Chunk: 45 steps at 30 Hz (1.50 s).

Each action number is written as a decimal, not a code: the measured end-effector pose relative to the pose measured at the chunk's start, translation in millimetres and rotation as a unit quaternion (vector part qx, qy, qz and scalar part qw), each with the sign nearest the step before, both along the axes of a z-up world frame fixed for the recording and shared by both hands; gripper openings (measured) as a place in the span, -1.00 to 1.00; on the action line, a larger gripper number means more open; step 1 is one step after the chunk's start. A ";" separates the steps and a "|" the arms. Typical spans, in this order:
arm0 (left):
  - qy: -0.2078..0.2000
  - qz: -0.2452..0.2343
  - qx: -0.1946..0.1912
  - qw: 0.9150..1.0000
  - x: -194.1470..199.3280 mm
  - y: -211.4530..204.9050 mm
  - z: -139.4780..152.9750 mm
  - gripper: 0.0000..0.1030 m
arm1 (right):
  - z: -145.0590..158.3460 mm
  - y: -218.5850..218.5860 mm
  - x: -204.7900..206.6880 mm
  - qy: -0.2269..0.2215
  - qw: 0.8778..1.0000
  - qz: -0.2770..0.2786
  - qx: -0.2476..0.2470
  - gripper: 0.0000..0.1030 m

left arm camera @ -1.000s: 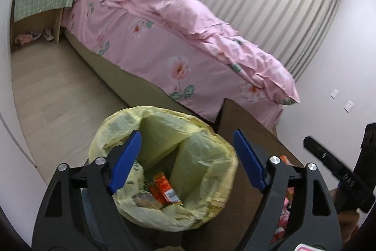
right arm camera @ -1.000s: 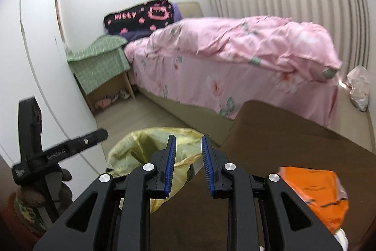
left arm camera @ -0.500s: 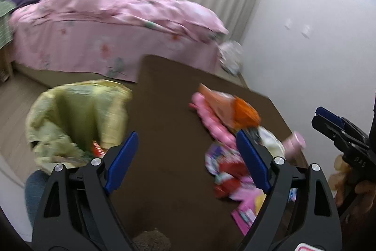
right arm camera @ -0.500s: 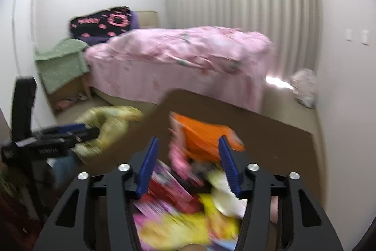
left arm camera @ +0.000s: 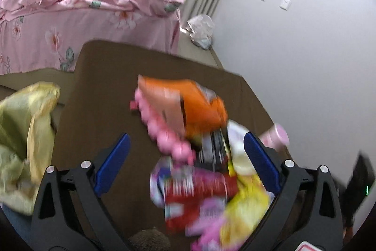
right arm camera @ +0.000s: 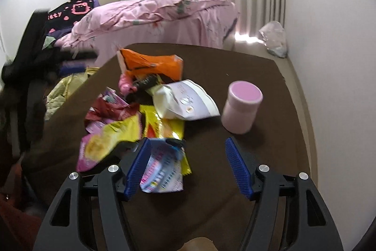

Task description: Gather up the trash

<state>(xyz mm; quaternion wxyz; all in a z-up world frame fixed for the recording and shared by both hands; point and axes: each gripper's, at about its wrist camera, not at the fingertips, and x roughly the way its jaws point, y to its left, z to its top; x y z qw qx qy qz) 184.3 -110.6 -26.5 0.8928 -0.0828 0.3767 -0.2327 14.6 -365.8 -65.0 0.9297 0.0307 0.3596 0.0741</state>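
Off the left edge of the bench (right arm camera: 235, 67), the yellow bin bag (left arm camera: 25, 124) is seen hanging open, below the level of the brown top. The left gripper (left arm camera: 185, 161) is held over the left half of the heap with its fingers spread wide and nothing between them; the view from it is blurred.

The trash lies in one loose heap across the middle of the bench: a pink strip of wrappers (left arm camera: 164, 133) beside an orange packet (right arm camera: 152, 62) toward the far edge, a red wrapper (right arm camera: 108, 109) and a yellow-and-pink bag (right arm camera: 105, 145) toward the left edge, a white pouch (right arm camera: 185, 100) in the centre, and a pale blue wrapper (right arm camera: 162, 168) nearest the near edge. A pink lidded cup (right arm camera: 242, 107) stands upright, apart from the heap, toward the right edge.

The right gripper (right arm camera: 188, 166) is poised low over the near edge, its fingers spread and empty, the left finger touching or just beside the pale blue wrapper.

The step in hand is judged to be the choice of the next piece. A single wrapper is best taken by a free, raised edge, so that neighbours are not dragged along. The pale blue wrapper is best placed for the right gripper. The fingers should be lowered astride its edge before being closed, and the wrapper lifted clear before being carried left to the bag.
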 end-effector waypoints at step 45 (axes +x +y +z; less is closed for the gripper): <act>0.067 0.052 -0.038 0.996 -41.2 75.2 -26.4 -0.23 | -3.7 35.6 6.5 0.055 0.989 0.097 -0.095 -0.64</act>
